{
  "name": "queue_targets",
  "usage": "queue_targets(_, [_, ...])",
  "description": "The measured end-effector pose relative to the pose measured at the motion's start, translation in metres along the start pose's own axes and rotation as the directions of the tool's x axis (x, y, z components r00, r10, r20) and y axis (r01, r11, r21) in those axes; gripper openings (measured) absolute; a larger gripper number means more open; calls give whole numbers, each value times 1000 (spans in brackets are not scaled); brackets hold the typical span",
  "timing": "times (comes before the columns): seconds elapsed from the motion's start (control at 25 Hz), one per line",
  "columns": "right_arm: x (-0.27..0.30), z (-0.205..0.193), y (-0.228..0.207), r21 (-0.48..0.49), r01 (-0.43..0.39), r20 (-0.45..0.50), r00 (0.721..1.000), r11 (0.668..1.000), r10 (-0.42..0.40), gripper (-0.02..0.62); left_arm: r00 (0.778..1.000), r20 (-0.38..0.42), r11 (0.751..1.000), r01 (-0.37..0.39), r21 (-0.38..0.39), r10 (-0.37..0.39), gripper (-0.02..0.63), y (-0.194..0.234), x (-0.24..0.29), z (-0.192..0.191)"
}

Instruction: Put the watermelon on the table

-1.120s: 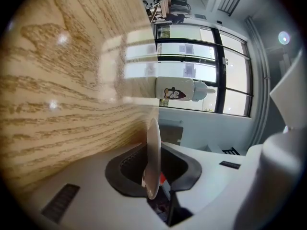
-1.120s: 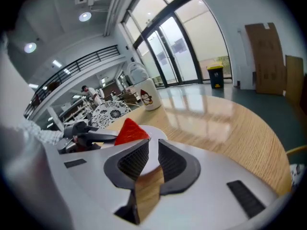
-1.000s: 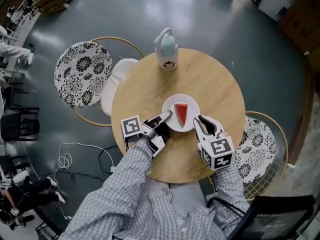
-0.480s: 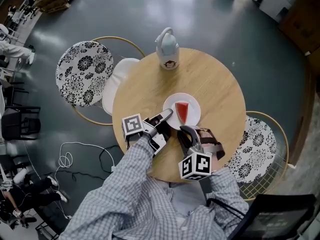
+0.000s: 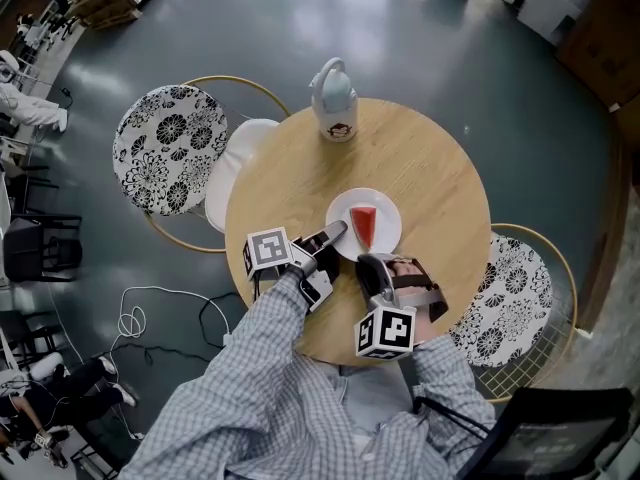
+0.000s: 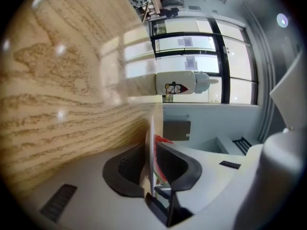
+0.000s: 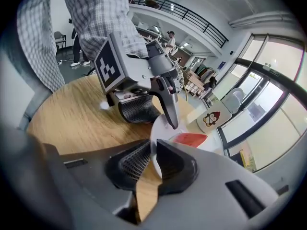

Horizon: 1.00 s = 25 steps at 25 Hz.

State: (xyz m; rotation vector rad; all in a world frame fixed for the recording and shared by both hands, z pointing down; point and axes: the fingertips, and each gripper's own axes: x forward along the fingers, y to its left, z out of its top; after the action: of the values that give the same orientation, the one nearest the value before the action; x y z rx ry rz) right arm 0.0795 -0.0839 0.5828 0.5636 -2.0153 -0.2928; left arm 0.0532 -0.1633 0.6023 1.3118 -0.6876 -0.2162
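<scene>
— How do the jaws stand?
— The left gripper (image 5: 335,233) is pinched on the rim of the round white plate (image 5: 386,211). The right gripper (image 5: 368,265) is closed on the plate's near rim.
— The watermelon?
— The red watermelon wedge (image 5: 364,226) lies on that plate, mid-way across the round wooden table (image 5: 425,163).
— Writing?
— Only a cartoon figure on the white bottle (image 5: 333,98).

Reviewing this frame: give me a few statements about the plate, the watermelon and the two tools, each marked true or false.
1. The watermelon slice lies on the white plate. True.
2. The left tool is open and clear of the plate. False: its jaws are shut on the plate's rim.
3. A white bottle stands upright at the far side of the table. True.
4. The plate sits on a chair cushion. False: it is over the round wooden table.
5. The right tool has the plate's rim between its jaws. True.
</scene>
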Motion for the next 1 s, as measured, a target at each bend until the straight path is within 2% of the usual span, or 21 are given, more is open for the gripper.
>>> queue_targets(0.08, [0, 0, 0, 5, -1, 0, 1000, 1000, 1, 48, 998, -29, 996, -46, 74, 48, 63, -1, -1, -1])
queue_targets(0.16, [0, 1, -1, 8, -1, 2, 1000, 1000, 1, 48, 997, -30, 992, -72, 104, 75, 71, -2, -4, 3])
queue_targets(0.24, [2, 2, -1, 8, -5, 2, 1000, 1000, 5, 48, 997, -3, 992, -77, 99, 77, 89, -2, -11, 11])
queue_targets(0.4, [7, 3, 2, 41, -29, 6, 1000, 999, 29, 48, 994, 91, 997, -58, 55, 53, 89, 0, -35, 26])
queue_targets(0.52, [12, 3, 6, 45, -46, 5, 999, 998, 46, 48, 991, 129, 999, -37, 31, 32, 89, 3, -51, 26])
queue_targets(0.64, [17, 4, 10, 46, -61, 8, 998, 997, 60, 48, 990, 136, 998, -30, 49, 23, 89, 3, -65, 18])
queue_targets(0.8, [22, -3, 13, 89, -77, -1, 997, 993, 78, 48, 989, 144, 999, 20, 28, -24, 89, 0, -81, 5])
queue_targets(0.92, [23, -2, 15, 178, -100, 12, 995, 979, 100, 48, 991, 130, 999, -26, 44, 20, 89, 11, -98, -5])
queue_targets(1.0, [22, -1, 15, 251, -118, 24, 993, 961, 116, 48, 992, 127, 999, -28, 37, 23, 89, 13, -105, -10])
